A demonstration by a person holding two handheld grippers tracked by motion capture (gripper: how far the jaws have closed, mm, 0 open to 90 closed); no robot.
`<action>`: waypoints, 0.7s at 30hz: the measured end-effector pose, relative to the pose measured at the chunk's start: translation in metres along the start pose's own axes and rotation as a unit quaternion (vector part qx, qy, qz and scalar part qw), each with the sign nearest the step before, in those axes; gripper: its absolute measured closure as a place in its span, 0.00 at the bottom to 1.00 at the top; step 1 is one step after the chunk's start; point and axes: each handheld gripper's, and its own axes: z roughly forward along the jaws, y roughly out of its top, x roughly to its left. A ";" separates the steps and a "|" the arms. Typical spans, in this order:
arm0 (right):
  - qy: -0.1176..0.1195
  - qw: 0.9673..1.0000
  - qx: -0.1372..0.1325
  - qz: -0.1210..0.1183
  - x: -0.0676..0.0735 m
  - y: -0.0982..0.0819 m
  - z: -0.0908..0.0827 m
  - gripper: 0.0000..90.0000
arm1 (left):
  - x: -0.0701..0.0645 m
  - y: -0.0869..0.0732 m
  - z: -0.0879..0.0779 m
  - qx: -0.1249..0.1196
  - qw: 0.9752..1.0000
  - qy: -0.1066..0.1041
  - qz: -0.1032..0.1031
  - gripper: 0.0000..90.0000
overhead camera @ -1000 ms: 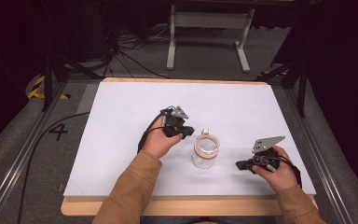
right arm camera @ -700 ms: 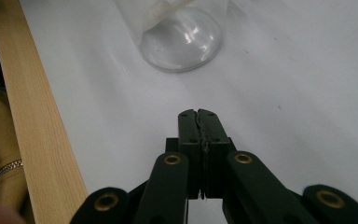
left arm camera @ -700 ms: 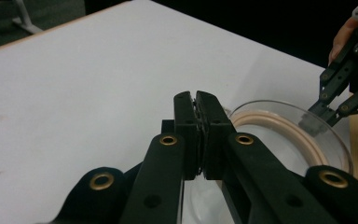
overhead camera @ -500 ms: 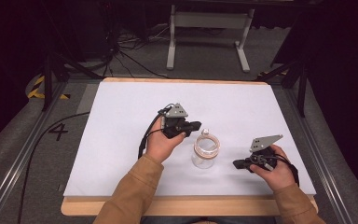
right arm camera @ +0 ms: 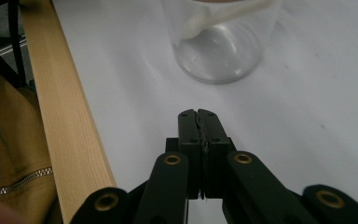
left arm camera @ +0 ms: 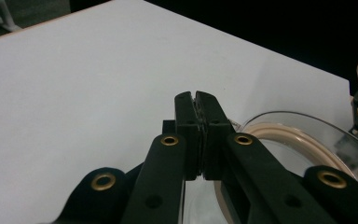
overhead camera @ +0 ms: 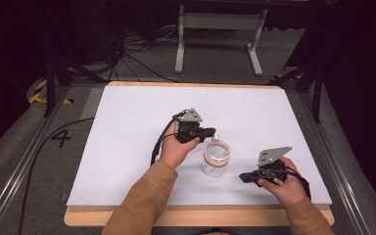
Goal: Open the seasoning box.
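Note:
A clear glass jar [overhead camera: 216, 157] with a tan sealing ring at its mouth stands upright on the white table top [overhead camera: 127, 127], a little right of centre. My left gripper [overhead camera: 211, 132] hovers at the jar's far-left rim, its jaws pressed together, and I see nothing between them. In the left gripper view the shut tips [left arm camera: 196, 95] sit just left of the jar's rim [left arm camera: 303, 140]. My right gripper [overhead camera: 242, 177] rests low, right of the jar, pointing at it, also shut and empty. The right gripper view has its tips [right arm camera: 197, 113] a short way from the jar's base [right arm camera: 221, 51].
The table's wooden front edge [overhead camera: 200, 215] runs close under both forearms, and it shows as a wooden strip [right arm camera: 65, 121] beside a tan sleeve [right arm camera: 9, 154]. Metal rails flank the table. A stand [overhead camera: 220, 29] and cables lie on the floor beyond.
My left gripper has edged to the right, up to the jar's rim. The right gripper and the jar have hardly moved.

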 end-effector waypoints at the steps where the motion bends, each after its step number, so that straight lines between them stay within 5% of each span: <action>1: 0.001 1.000 -0.001 -0.001 0.001 0.001 0.000 1.00 | 0.000 0.001 -0.001 -0.001 1.000 -0.003 0.001 0.99; 21: 0.003 0.999 -0.048 -0.017 0.017 0.014 0.007 1.00 | -0.002 0.004 0.002 0.002 1.000 -0.020 0.009 0.99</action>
